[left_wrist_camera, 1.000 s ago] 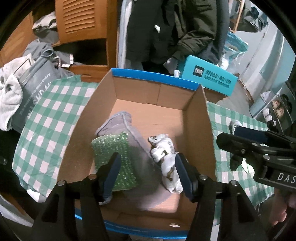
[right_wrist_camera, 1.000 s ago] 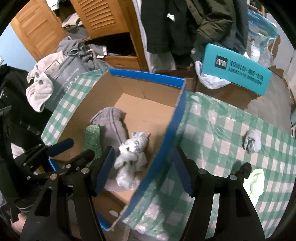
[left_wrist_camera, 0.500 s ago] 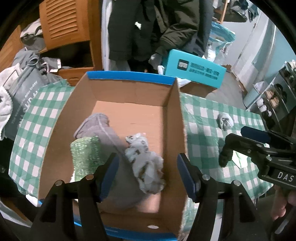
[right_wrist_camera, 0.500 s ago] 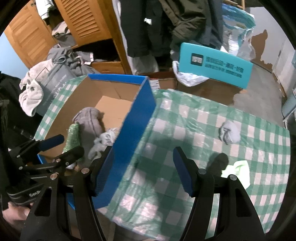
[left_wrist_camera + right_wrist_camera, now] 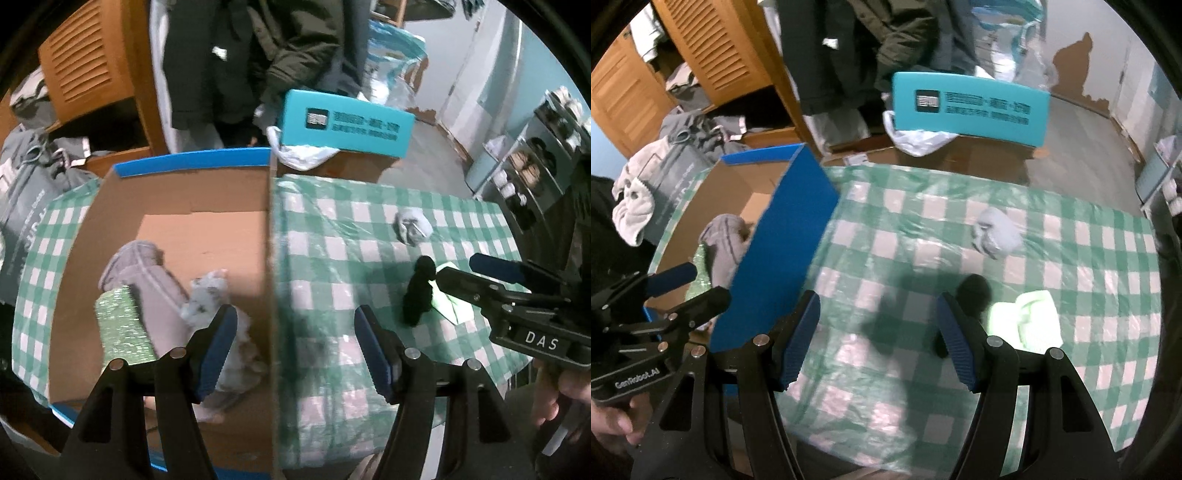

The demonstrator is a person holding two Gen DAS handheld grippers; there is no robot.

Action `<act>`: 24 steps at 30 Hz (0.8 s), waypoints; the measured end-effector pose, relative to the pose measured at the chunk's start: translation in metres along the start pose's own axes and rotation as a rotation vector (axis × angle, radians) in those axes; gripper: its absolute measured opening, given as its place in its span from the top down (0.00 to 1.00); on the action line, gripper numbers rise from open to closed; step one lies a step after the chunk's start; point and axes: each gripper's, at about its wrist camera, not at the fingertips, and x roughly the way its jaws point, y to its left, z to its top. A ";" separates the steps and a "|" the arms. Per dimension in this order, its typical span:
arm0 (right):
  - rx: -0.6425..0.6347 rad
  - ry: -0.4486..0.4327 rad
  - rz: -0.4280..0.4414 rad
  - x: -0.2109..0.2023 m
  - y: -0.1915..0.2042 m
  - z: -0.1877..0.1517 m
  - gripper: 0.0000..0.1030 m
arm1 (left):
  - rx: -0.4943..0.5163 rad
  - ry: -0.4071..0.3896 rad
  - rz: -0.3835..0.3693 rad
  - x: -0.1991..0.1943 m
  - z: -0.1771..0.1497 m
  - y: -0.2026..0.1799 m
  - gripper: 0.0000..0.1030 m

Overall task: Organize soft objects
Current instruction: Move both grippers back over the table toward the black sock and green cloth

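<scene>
Green-checked table (image 5: 886, 251), cardboard box (image 5: 790, 236) at 9 o'clock, grey sock ball (image 5: 997, 234) at 1 o'clock, pale green cloth (image 5: 1027, 321) at 4 o'clock

- The right gripper (image 5: 879, 341) hangs with its jaws spread wide above the green-checked desk (image 5: 923, 369), holding nothing.
- A pale green cloth (image 5: 1030, 323) lies just right of it, and a grey sock ball (image 5: 997, 234) sits farther back.
- The blue-sided cardboard box (image 5: 786, 258) stands at left, with a grey garment (image 5: 722, 247) inside.
- The left gripper (image 5: 677, 291) hovers over the box's near corner, jaws apart.
</scene>
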 end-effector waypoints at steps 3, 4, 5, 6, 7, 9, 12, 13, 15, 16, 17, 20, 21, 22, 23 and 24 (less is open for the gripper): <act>0.021 -0.001 -0.017 -0.001 -0.016 -0.005 0.35 | 0.024 0.010 -0.012 0.005 0.000 -0.014 0.34; 0.028 0.000 -0.018 -0.001 -0.020 -0.006 0.35 | 0.034 0.015 -0.015 0.008 0.000 -0.019 0.34; 0.037 0.002 -0.022 -0.001 -0.026 -0.008 0.35 | 0.043 0.021 -0.018 0.011 0.000 -0.024 0.34; 0.045 0.003 -0.028 -0.001 -0.032 -0.009 0.36 | 0.049 0.027 -0.020 0.013 0.000 -0.028 0.34; 0.052 0.003 -0.036 -0.001 -0.037 -0.011 0.36 | 0.053 0.032 -0.022 0.016 -0.001 -0.031 0.34; 0.061 0.006 -0.050 0.000 -0.046 -0.014 0.36 | 0.054 0.047 -0.032 0.023 0.001 -0.038 0.34; 0.064 0.008 -0.069 -0.001 -0.058 -0.019 0.36 | 0.046 0.069 -0.050 0.032 0.002 -0.045 0.34; 0.064 0.008 -0.076 -0.001 -0.061 -0.020 0.36 | 0.046 0.074 -0.051 0.034 0.002 -0.047 0.34; 0.061 0.007 -0.099 0.000 -0.069 -0.023 0.36 | 0.047 0.084 -0.051 0.040 0.003 -0.051 0.34; 0.061 0.009 -0.107 0.000 -0.072 -0.024 0.36 | 0.048 0.087 -0.051 0.042 0.003 -0.053 0.34; 0.064 0.013 -0.114 0.002 -0.077 -0.025 0.36 | 0.050 0.091 -0.051 0.045 0.004 -0.055 0.34; 0.085 0.022 -0.127 0.006 -0.091 -0.029 0.36 | 0.054 0.096 -0.055 0.051 0.005 -0.061 0.34; 0.095 0.026 -0.134 0.008 -0.096 -0.031 0.36 | 0.057 0.101 -0.057 0.055 0.005 -0.064 0.34; 0.100 0.031 -0.138 0.009 -0.099 -0.032 0.36 | 0.059 0.104 -0.058 0.058 0.005 -0.066 0.34; 0.106 0.038 -0.143 0.011 -0.103 -0.033 0.36 | 0.061 0.109 -0.060 0.062 0.006 -0.069 0.34; 0.112 0.045 -0.146 0.014 -0.107 -0.035 0.36 | 0.064 0.112 -0.062 0.065 0.006 -0.071 0.34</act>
